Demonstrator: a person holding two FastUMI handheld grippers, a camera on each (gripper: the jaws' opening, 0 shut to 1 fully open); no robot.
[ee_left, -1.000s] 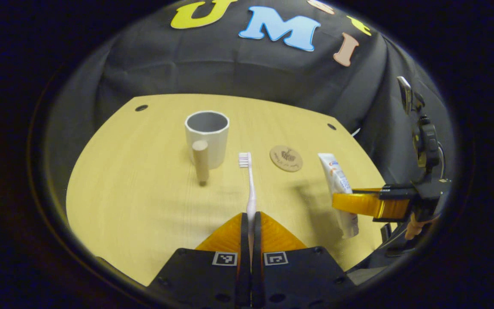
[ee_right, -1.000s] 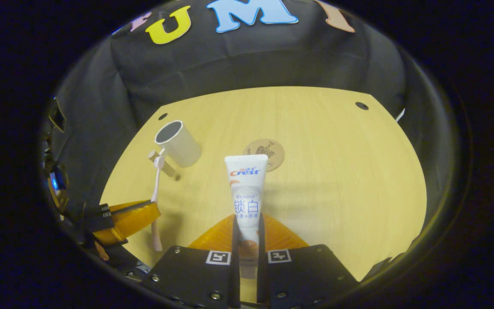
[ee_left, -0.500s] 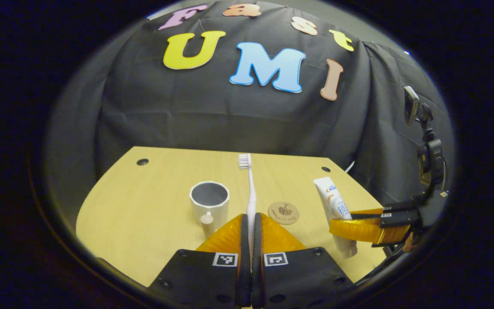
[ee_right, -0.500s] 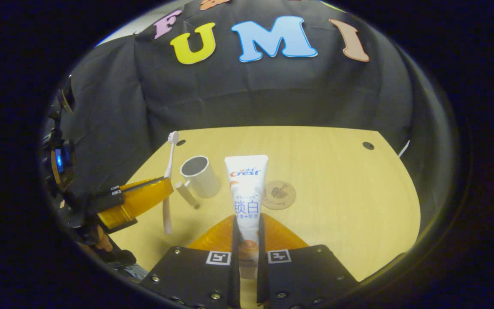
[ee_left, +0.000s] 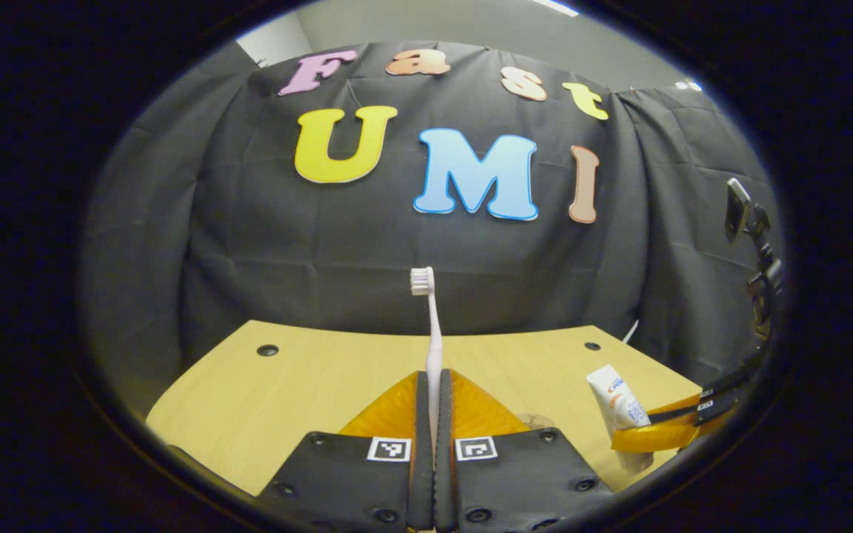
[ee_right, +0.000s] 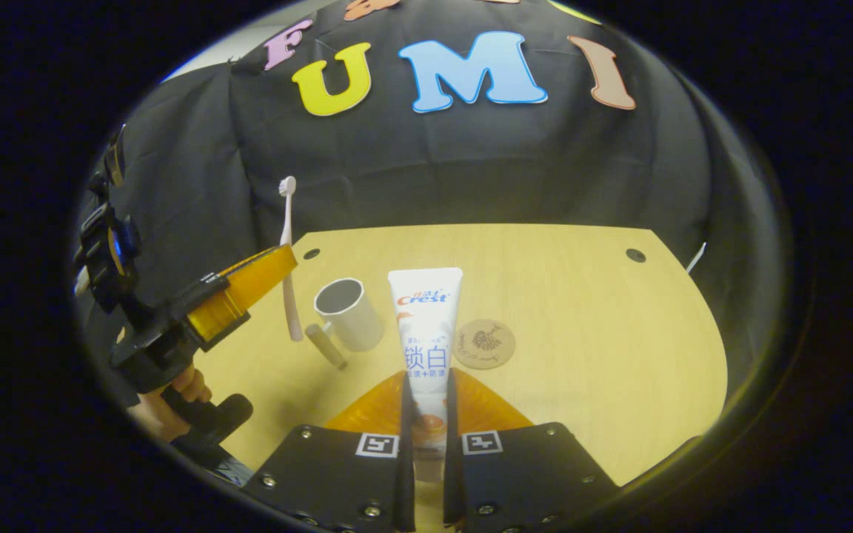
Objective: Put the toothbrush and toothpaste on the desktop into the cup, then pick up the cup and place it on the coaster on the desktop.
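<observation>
My left gripper [ee_left: 432, 386] is shut on a pale pink toothbrush [ee_left: 430, 326], which stands upright with its bristles on top. In the right gripper view that left gripper [ee_right: 286, 260] holds the toothbrush [ee_right: 287, 222] above the table, just left of the white cup [ee_right: 349, 314] with a wooden handle [ee_right: 325, 346]. My right gripper [ee_right: 426, 386] is shut on the white toothpaste tube [ee_right: 426, 318], held above the table in front of the cup and the round brown coaster [ee_right: 483, 343]. The left gripper view shows the right gripper [ee_left: 623, 438] with the tube [ee_left: 615, 400] at lower right.
The light wooden table [ee_right: 582, 318] has small dark holes near its far corners [ee_right: 635, 255]. The cup and the coaster stand side by side, a little apart. A hand [ee_right: 175, 392] holds the left gripper's grip at the table's left edge.
The left gripper has risen and tipped upward, bringing the toothbrush upright and nearer the cup. The right gripper with the toothpaste rose a little, then stayed almost still.
</observation>
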